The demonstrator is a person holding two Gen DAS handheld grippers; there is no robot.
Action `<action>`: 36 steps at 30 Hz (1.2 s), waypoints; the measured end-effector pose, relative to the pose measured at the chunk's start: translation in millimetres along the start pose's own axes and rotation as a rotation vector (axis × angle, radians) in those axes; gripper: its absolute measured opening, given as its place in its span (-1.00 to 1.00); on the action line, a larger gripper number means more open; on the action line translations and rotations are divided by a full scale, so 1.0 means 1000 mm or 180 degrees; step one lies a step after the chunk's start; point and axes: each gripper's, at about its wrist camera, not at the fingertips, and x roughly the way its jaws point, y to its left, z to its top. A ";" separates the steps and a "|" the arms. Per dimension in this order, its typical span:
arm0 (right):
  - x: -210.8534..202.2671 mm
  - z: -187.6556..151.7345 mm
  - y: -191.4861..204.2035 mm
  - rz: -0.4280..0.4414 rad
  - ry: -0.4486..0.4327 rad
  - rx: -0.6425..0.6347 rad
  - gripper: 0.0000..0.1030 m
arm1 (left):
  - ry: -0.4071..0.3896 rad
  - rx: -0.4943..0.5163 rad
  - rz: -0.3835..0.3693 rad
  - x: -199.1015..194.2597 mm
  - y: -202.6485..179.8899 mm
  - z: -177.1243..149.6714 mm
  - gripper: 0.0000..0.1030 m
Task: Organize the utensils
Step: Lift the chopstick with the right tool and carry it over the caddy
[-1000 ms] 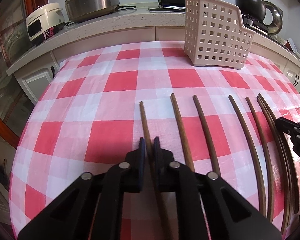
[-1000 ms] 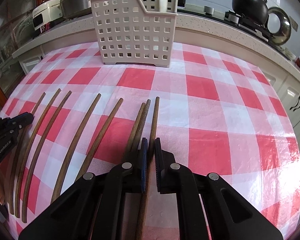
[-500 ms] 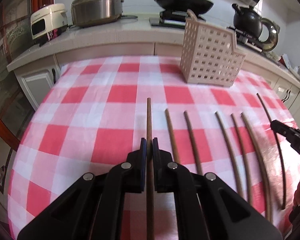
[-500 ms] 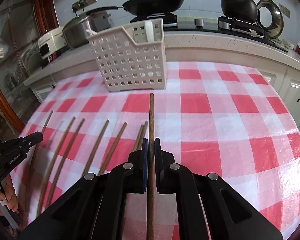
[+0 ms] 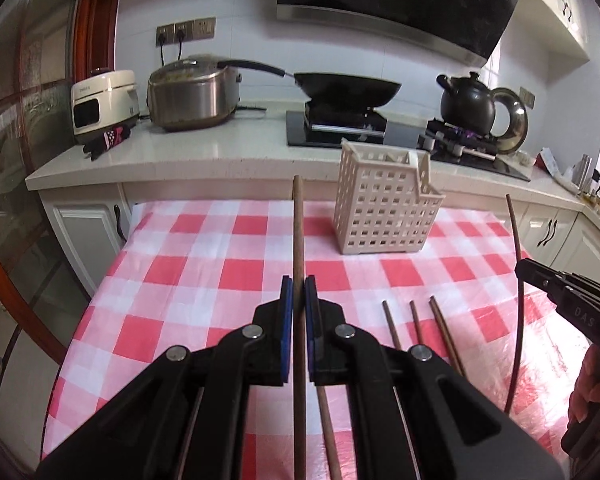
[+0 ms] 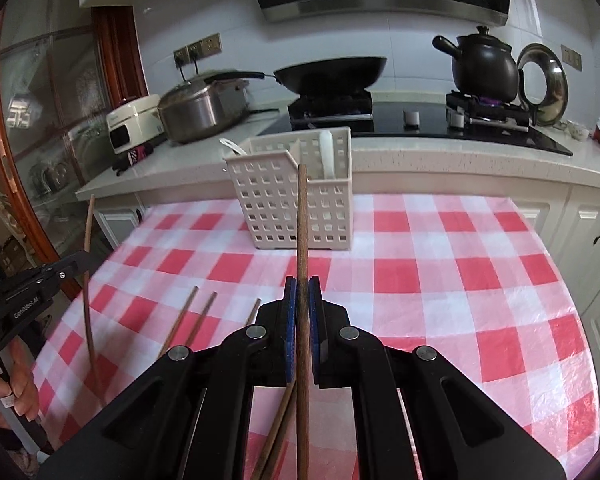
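My left gripper point(image 5: 298, 286) is shut on a brown wooden chopstick point(image 5: 299, 232) and holds it raised, tip toward the counter. My right gripper point(image 6: 302, 286) is shut on another wooden chopstick point(image 6: 302, 216), also raised and pointing at the white perforated utensil basket point(image 6: 292, 208). The basket point(image 5: 386, 208) stands at the far side of the red-checked tablecloth point(image 5: 204, 280) and holds a white spoon point(image 6: 326, 152). Several more chopsticks point(image 5: 416, 324) lie on the cloth below the grippers. Each gripper with its stick shows at the edge of the other's view point(image 5: 556, 292) point(image 6: 44, 280).
Behind the table runs a counter point(image 5: 220, 152) with a rice cooker point(image 5: 104, 100), a steel pot point(image 5: 192, 94), a wok point(image 5: 346, 88) on a stove and a black kettle point(image 6: 484, 66). White cabinets point(image 6: 592, 232) stand at the right.
Both grippers have lifted their chopsticks off the cloth and tilted up, so the views now look level across the table toward the basket and counter.
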 end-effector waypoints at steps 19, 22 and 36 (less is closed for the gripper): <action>-0.051 0.016 0.021 -0.0068 -0.0470 -0.0306 -0.88 | -0.0480 0.0089 -0.0011 -0.047 -0.022 0.015 -0.89; -0.047 0.017 0.021 -0.0079 -0.0474 -0.0313 -0.88 | -0.0512 0.0100 -0.0019 -0.047 -0.022 0.019 -0.89; -0.036 0.049 0.016 -0.0126 -0.0622 -0.0387 -0.88 | -0.0844 0.0112 -0.0041 -0.040 -0.031 0.060 -0.89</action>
